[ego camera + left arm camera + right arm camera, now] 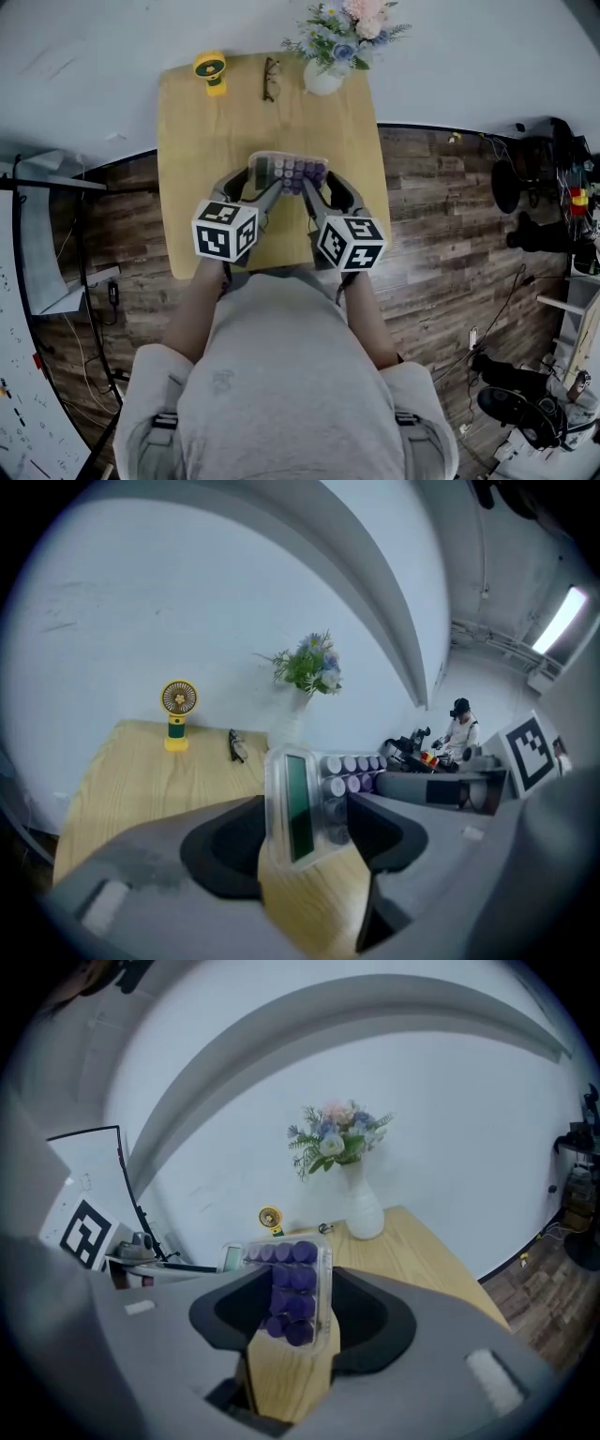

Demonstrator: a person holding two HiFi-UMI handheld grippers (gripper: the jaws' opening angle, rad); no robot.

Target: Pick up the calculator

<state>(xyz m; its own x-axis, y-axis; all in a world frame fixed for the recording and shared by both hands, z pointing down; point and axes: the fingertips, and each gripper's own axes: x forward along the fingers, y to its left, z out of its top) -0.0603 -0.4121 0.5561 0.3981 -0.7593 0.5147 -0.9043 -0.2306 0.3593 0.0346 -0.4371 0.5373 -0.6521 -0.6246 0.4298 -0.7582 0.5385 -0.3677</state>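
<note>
Floor: dark wood-plank floor (441, 216) runs around the table on your left and right.
Table: the light wooden rectangular table (187, 187) stands with its far edge against the white wall (112, 56).
Left gripper: your grey two-jaw left gripper (265, 194) has its pads clamped on the display end of the calculator, which stands on edge between them.
Right gripper: your grey two-jaw right gripper (312, 194) pinches the end with the purple keys, pads against both sides of the casing.
Flowers: a white ceramic vase (323, 80) of pink, blue and white flowers (347, 33) sits at the table's far right corner.
Calculator: the clear-cased calculator with round purple keys and a grey-green display (287, 172) is carried between your two grippers, lifted over the middle of the table.
Fan: a small yellow hand fan (210, 71) stands upright at the far left corner.
Glasses: dark-rimmed folded glasses (271, 79) lie at the far edge, between the fan and the vase.
</note>
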